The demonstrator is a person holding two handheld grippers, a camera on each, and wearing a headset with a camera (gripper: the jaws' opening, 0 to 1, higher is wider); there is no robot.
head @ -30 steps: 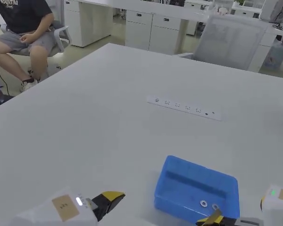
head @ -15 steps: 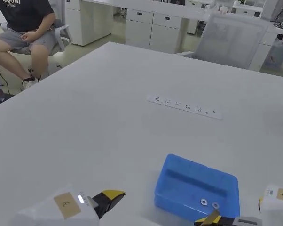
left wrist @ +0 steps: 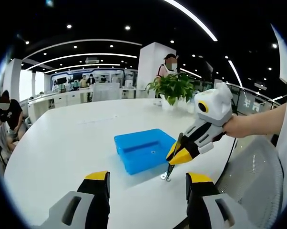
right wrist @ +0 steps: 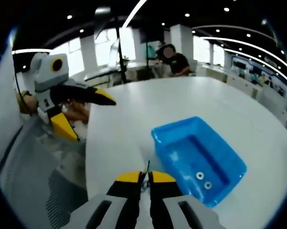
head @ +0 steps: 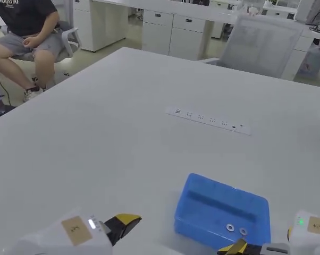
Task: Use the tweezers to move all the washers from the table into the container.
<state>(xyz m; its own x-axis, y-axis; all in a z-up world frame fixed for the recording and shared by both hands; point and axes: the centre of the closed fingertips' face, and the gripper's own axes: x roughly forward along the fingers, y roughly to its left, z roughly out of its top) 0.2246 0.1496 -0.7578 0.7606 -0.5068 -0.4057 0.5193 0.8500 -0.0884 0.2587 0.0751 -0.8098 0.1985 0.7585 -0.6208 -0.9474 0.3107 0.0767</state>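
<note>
The blue container (head: 222, 211) stands near the table's front edge with two washers (head: 236, 230) inside, also seen as washers (right wrist: 203, 180) in the container (right wrist: 181, 143). My right gripper (right wrist: 144, 177) is shut on thin tweezers (right wrist: 147, 167). In the left gripper view the tweezers (left wrist: 172, 162) reach down from the right gripper (left wrist: 181, 155) to the table, where a small washer (left wrist: 162, 177) lies at their tips just in front of the container (left wrist: 143, 150). My left gripper (left wrist: 148, 179) is open and holds nothing. In the head view it is the gripper (head: 129, 220) left of the container.
A white power strip (head: 209, 121) lies mid-table beyond the container. A person sits on a chair (head: 27, 32) at the far left. An office chair (head: 255, 45) stands behind the table. A potted plant (left wrist: 174, 90) sits on the table's far side.
The right gripper has edged slightly down and left at the container's near side. The left gripper and the washers in the container have stayed put.
</note>
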